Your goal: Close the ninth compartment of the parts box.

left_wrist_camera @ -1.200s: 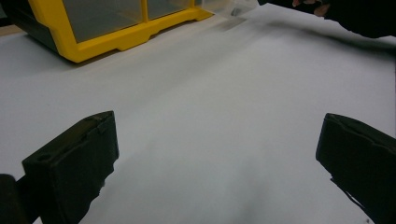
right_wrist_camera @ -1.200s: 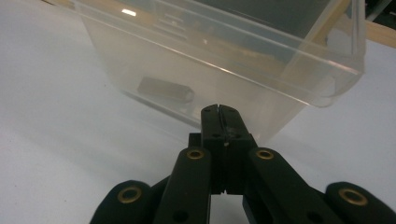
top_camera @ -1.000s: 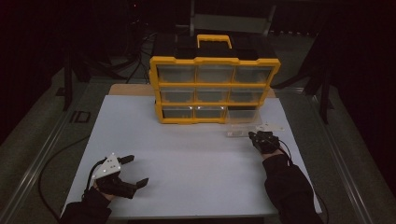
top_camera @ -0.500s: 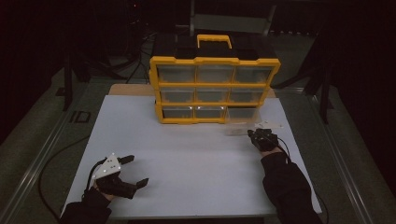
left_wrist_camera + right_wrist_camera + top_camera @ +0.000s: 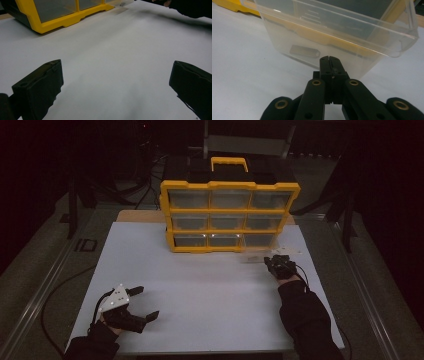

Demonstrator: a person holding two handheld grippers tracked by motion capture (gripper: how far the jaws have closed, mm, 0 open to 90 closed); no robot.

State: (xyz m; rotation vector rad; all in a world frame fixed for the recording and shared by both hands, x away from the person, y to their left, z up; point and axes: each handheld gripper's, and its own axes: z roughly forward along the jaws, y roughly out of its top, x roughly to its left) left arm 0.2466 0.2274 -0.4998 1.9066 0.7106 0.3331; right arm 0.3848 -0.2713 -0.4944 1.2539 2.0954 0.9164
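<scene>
A yellow organiser cabinet (image 5: 230, 215) with clear drawers and a black top stands at the back of the white table (image 5: 210, 295). One clear plastic drawer (image 5: 332, 37) is out of it, to the right of its base, with a small dark piece (image 5: 304, 51) inside. My right gripper (image 5: 280, 265) is at that drawer, and its jaws (image 5: 329, 58) are pressed together against the near wall. The drawer (image 5: 272, 252) looks blurred in the high view. My left gripper (image 5: 142, 302) rests at the near left, jaws wide apart with nothing between them.
The cabinet's lower right slot (image 5: 260, 240) looks vacant. A black cable (image 5: 60, 285) trails off the table's left side. Metal rails (image 5: 40, 295) run along both sides of the table. A wide stretch of bare table lies between the two grippers.
The right hand and the clear drawer have shifted slightly towards the cabinet, and the drawer now looks blurred. The left gripper has not moved.
</scene>
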